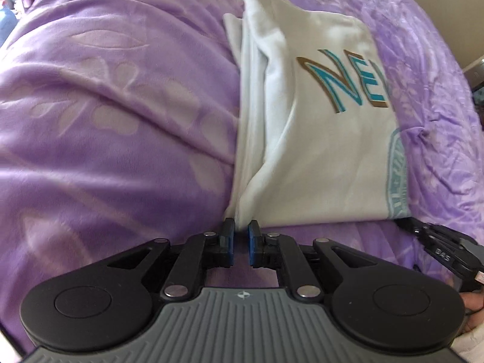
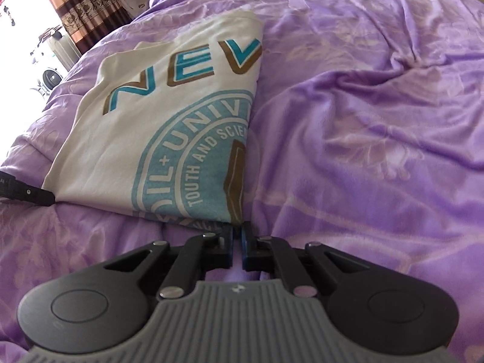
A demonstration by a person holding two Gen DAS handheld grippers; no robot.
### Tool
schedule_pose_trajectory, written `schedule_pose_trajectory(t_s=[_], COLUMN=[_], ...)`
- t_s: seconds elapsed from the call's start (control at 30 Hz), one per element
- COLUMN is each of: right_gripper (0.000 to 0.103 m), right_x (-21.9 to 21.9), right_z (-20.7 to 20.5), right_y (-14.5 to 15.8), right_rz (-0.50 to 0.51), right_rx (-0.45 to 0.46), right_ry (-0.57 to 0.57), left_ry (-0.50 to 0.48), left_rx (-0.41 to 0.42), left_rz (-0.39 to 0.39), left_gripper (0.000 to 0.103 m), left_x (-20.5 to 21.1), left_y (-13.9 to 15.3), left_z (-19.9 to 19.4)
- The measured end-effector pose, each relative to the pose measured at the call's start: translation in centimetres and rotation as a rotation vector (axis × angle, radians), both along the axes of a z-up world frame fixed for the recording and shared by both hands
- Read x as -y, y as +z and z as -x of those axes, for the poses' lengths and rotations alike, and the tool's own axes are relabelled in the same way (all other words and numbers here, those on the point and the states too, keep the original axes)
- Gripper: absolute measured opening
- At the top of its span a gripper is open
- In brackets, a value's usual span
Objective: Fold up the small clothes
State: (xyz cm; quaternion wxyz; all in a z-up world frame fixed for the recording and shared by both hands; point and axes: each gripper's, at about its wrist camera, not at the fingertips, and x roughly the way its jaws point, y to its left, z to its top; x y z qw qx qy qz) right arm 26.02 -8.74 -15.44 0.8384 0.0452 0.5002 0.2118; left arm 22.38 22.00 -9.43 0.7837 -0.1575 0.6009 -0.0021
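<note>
A white T-shirt (image 1: 326, 139) with teal and brown lettering and a teal round emblem lies folded lengthwise on the purple bedspread (image 1: 115, 115). My left gripper (image 1: 241, 230) is at its near left corner, jaws nearly closed on the layered hem. In the right wrist view the shirt (image 2: 157, 139) lies to the left, and my right gripper (image 2: 238, 229) is shut on its near right corner. The right gripper also shows in the left wrist view (image 1: 441, 248), and the left gripper shows in the right wrist view (image 2: 27, 195).
The rumpled purple bedspread (image 2: 363, 121) with a pale floral pattern extends all around. A brown curtain (image 2: 78, 6) and a bright window are at the far left beyond the bed.
</note>
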Motion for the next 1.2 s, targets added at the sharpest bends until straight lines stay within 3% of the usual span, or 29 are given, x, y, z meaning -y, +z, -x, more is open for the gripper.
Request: schedule_pose_trajectory(t_s=[0.1,0.37,0.53,0.67,0.87,1.0,1.2], right_gripper=[0.0,0.0,0.0,0.0,0.0,0.0,0.0], right_x=[0.1,2.9,3.4,2.4,0.0,-1.4,-1.7], right_z=[0.6,1.7,0.6,-1.3,-5.0,-7.4,-8.9], right_y=[0.6,2.5,4.1,5.2,5.8,4.6,1.4], right_rz=[0.013,-0.008,-0.076,-0.115,-0.171,-0.187,-0.195], right_rx=[0.009,0.062,0.101,0.138,0.159,0.142,0.084], right_ry=[0.008,-0.048,-0.063,-0.045,-0.021,-0.026,-0.026], left_ry=[-0.006,-0.045,-0.096,-0.07,-0.004,0.013,0.091], left_rx=[-0.028,0.004,0.147,0.281,0.363,0.351,0.286], left_rz=[-0.08,-0.137,-0.165,-0.132,-0.028,-0.061,-0.068], left_gripper=[0.008,0.01,0.01,0.01,0.01,0.007,0.0], left_x=[0.3,1.0,2.3,2.9,3.5,4.1,0.8], left_y=[-0.1,3.2,6.5,7.7,6.2,3.7,0.7], left_z=[0.2,1.6,1.4,-0.9,-5.7,-8.7,-9.9])
